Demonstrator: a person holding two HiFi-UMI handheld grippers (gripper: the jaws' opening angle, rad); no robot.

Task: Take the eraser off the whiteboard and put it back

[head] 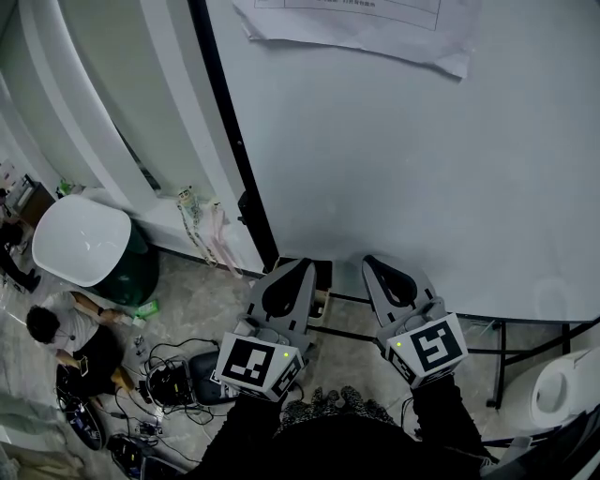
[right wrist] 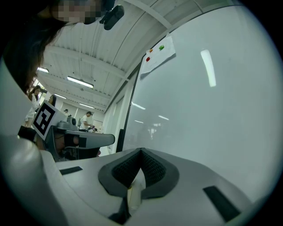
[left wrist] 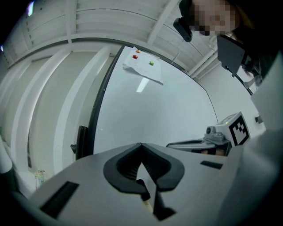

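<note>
Nearest: left gripper (head: 302,268) and right gripper (head: 375,266), held side by side and about level, noses just short of the whiteboard (head: 422,159). Both claws pressed together, tip against tip, with nothing clamped between.

Just beyond and to the left, on the black frame (head: 223,103) at the board's edge: what seems the eraser (left wrist: 82,141), a dark upright block, too small and dark to confirm fully. Sitting on the board's edge, well apart from both grippers. Nothing else like an eraser found on the white surface.

Fits two stages equally: block waiting on the board to be lifted off, or already returned to its place. So no single move to be named here, only care for any handling of it:
- claw to be opened wider than the block's narrow side before contact;
- grip across the body, not on a corner;
- motion square to the board, not sliding along it;
- release only with the block flat on the surface, because of the long fall below.

Farther up: a crumpled paper sheet (head: 375,28), fixed with a green magnet (left wrist: 151,63) and red ones (left wrist: 136,52). Farthest, down past the board's edge: cables (head: 169,380) and a seated person (head: 70,333).
</note>
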